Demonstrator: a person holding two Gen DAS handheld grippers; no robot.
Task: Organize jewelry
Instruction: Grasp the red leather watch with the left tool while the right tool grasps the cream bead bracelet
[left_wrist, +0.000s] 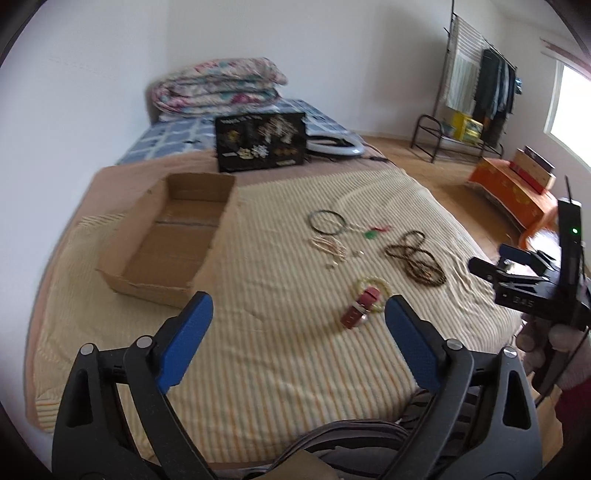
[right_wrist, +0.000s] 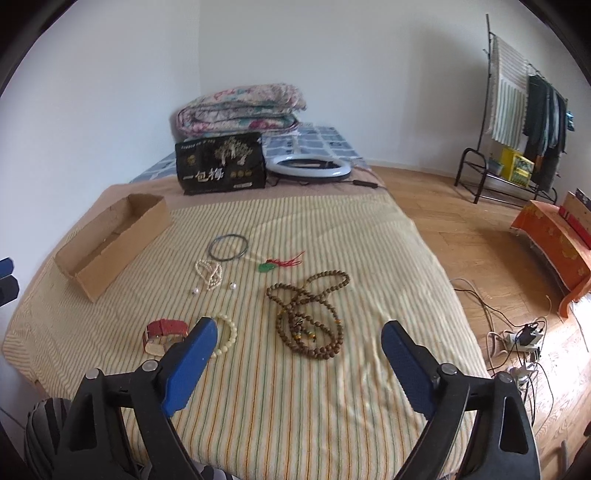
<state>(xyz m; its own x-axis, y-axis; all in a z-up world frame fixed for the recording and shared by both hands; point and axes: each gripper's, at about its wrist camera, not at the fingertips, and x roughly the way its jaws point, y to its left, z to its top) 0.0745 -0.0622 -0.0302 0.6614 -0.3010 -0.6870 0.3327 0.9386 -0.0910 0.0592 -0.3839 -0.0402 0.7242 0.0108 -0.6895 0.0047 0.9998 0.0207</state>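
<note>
Blue-padded jaws of the left gripper (left_wrist: 298, 315) and right gripper (right_wrist: 299, 343) stand wide apart, grasping nothing, both above a striped bedcover (right_wrist: 332, 398). Ahead of the right gripper lies a brown bead necklace (right_wrist: 310, 314), with a red-strapped watch (right_wrist: 162, 330) and pale bead bracelet (right_wrist: 229, 332) at its left fingertip; farther ahead lie a pearl strand (right_wrist: 210, 275), dark bangle (right_wrist: 229, 247) and green pendant (right_wrist: 267, 266). Ahead-left of the left gripper sits an open cardboard box (left_wrist: 166, 240).
</note>
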